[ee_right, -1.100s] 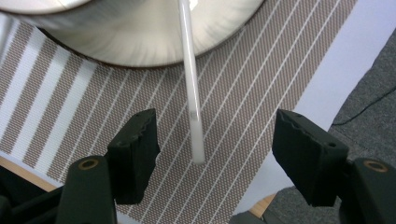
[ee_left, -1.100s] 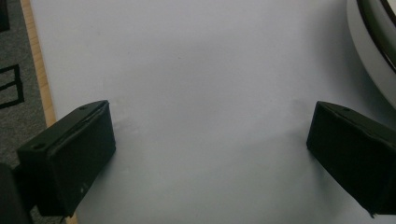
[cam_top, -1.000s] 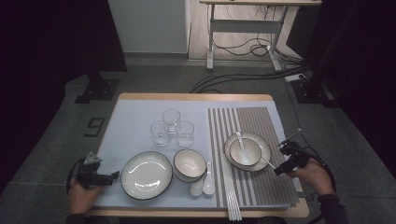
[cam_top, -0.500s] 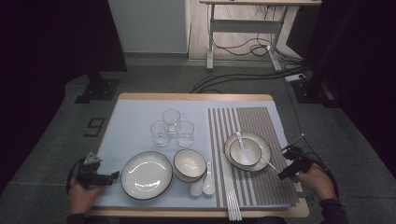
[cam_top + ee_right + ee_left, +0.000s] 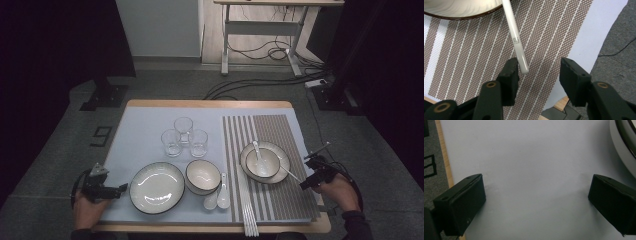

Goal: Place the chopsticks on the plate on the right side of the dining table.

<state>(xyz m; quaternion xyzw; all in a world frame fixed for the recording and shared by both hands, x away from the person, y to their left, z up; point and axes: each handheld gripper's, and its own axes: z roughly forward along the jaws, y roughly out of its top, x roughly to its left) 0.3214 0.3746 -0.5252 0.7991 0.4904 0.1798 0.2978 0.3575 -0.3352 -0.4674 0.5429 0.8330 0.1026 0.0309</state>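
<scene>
A white chopstick [image 5: 290, 173] leans from the rim of the right plate [image 5: 284, 170] onto the striped placemat [image 5: 280, 130]. My right gripper [image 5: 304, 171] sits at its outer end. In the right gripper view the chopstick [image 5: 517, 42] ends beside one fingertip [image 5: 511, 71] of my right gripper [image 5: 539, 65]; the jaws have just been closing and still stand apart around it. My left gripper [image 5: 120, 190] rests open on the pale mat, left of the large empty plate [image 5: 157, 187]. In its own view my left gripper [image 5: 535, 187] holds nothing.
A bowl [image 5: 262, 162] with a spoon [image 5: 258, 152] sits on the right plate. Another bowl [image 5: 203, 176], two spoons [image 5: 217, 197] and three glasses [image 5: 184, 135] stand mid-table. More chopsticks [image 5: 248, 212] lie along the placemat's left edge. The table edge [image 5: 320, 222] is close to my right hand.
The right hand has shifted slightly toward the near edge and its jaws look narrower. The left hand and the dishes have kept still.
</scene>
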